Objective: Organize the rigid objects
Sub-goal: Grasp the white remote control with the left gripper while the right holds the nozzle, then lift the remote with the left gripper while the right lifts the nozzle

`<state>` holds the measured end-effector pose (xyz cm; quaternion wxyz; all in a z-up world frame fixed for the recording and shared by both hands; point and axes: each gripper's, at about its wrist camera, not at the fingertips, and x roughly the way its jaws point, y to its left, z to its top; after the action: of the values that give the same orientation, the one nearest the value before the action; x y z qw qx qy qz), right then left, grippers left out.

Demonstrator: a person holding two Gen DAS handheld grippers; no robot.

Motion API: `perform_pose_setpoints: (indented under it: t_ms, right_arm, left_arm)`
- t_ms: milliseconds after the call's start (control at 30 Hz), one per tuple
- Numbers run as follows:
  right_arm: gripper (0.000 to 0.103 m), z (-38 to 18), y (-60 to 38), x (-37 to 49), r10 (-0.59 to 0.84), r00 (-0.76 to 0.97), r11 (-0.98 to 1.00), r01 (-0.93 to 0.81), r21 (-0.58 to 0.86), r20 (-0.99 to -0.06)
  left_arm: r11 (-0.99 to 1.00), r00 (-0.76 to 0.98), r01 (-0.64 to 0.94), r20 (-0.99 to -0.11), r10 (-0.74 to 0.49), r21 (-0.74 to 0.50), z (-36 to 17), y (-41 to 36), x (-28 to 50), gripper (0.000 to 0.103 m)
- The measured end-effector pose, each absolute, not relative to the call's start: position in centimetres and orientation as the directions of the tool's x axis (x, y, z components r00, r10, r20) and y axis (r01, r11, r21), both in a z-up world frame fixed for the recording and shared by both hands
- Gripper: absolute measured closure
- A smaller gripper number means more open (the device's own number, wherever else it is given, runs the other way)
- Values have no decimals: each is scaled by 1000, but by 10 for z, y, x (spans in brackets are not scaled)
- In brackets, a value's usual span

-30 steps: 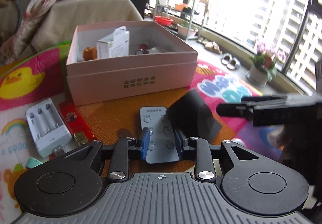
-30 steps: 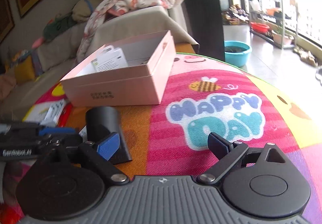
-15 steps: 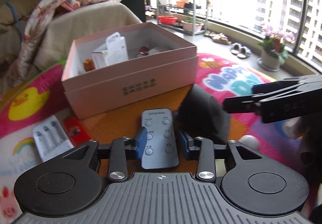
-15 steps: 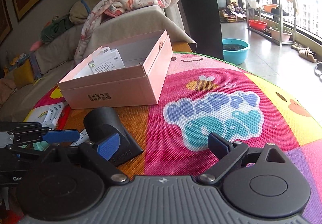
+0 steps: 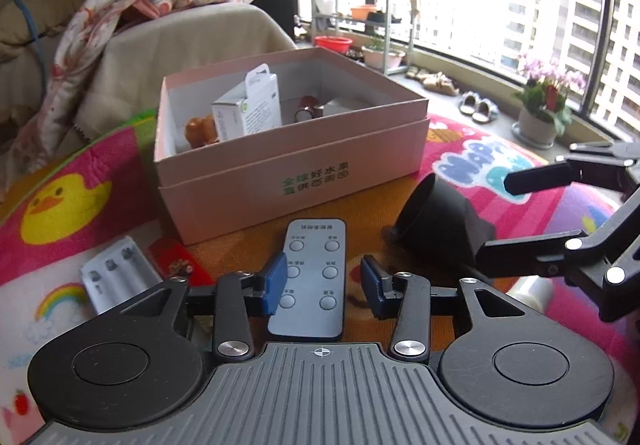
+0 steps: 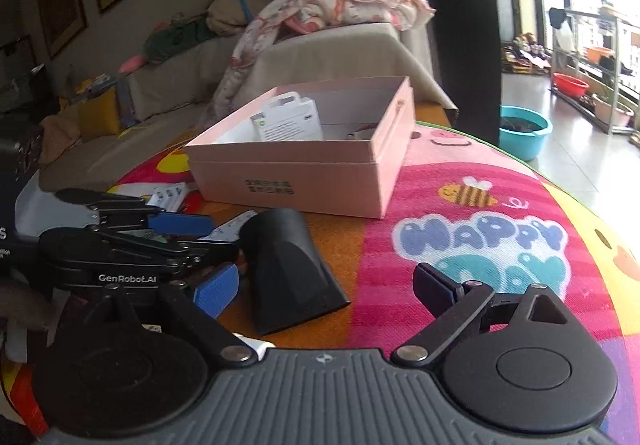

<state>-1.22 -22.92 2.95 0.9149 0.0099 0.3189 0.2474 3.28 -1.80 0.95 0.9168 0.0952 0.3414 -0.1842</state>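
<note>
**Sorting partway: box part-filled, several items still out on the mat**

Far left on the play mat (image 5: 120, 149), a white battery charger (image 5: 116, 277) lies loose, a small red item (image 5: 176, 265) just beside it; neither yet boxed.

Centre-left: pink box (image 5: 288, 181) open, already holding a white carton (image 5: 248, 109) standing upright, an orange-brown figure (image 5: 198, 131) at its left, and a dark cylindrical thing (image 5: 306, 111) behind; these count as done.

Centre, in front of the box: grey remote control (image 5: 312, 277) flat on the mat, lying between the left tongs (image 5: 324, 283); their jaws have just been opening and now stand spread, with the right pad clear of the remote; the left pad is close against its edge, and contact there I cannot tell; I judge it released, not gripped.

Right of that: black nozzle (image 5: 436, 221) on its side, untouched; the right tongs (image 6: 324, 285) spread wide, nothing between the pads, with the nozzle just ahead.

Left to do, by my reading: charger, red item, remote, nozzle into the box.
</note>
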Motion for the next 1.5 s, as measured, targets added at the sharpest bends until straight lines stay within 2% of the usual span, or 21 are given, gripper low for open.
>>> perform_pose_setpoints:
  t_ms: [233,333,433,567,667,800,867,900,933,967,1133,1233,1500]
  right_arm:
    - [17,29,-196,14,436,633,864,-493,101,-639]
    - [17,24,-194,18,430,627,864,-495,94,-650]
    - [17,13,-196,16,417,624,868,-489,86,-661]
    - [17,13,-199,12,420,636,868,-489,84,-648]
    - [17,13,-203,13,426,638,872,-479,103,-642]
    - [19,13,-203,13,418,647,877,-471,97,-638]
    - [27,13,-202,11,409,655,880,-468,84,-636]
    - [37,14,-201,9,403,659,880,-469,72,-635]
    - [48,14,-200,7,400,660,877,-477,56,-636]
    - [48,16,-198,4,394,658,872,-489,34,-642]
    - [49,27,-204,-16,405,637,832,-554,-24,-655]
    - [49,34,-212,-25,389,654,840,-541,-42,-649]
    - [49,49,-226,-31,400,661,858,-514,5,-635]
  left_arm:
    - [925,709,375,-663,-239,67,10,-16,39,61]
    - [934,729,350,-650,-217,80,8,-11,39,62]
    - [936,738,343,-641,-213,84,4,-7,37,59]
    - [931,719,366,-639,-274,13,4,-2,40,46]
    - [932,717,362,-637,-284,-9,4,0,42,45]
    - [930,716,367,-646,-265,25,0,-3,41,45]
    - [931,704,365,-654,-278,-3,1,-3,38,49]
    - [927,696,375,-658,-287,-7,2,-3,35,50]
    - [917,692,398,-657,-299,2,3,-3,30,65]
    - [906,689,424,-653,-314,11,3,-3,23,85]
    - [890,709,452,-626,-324,52,4,0,-9,86]
    - [893,720,448,-605,-338,35,10,4,-18,87]
    - [885,734,466,-564,-379,12,33,3,-23,89]
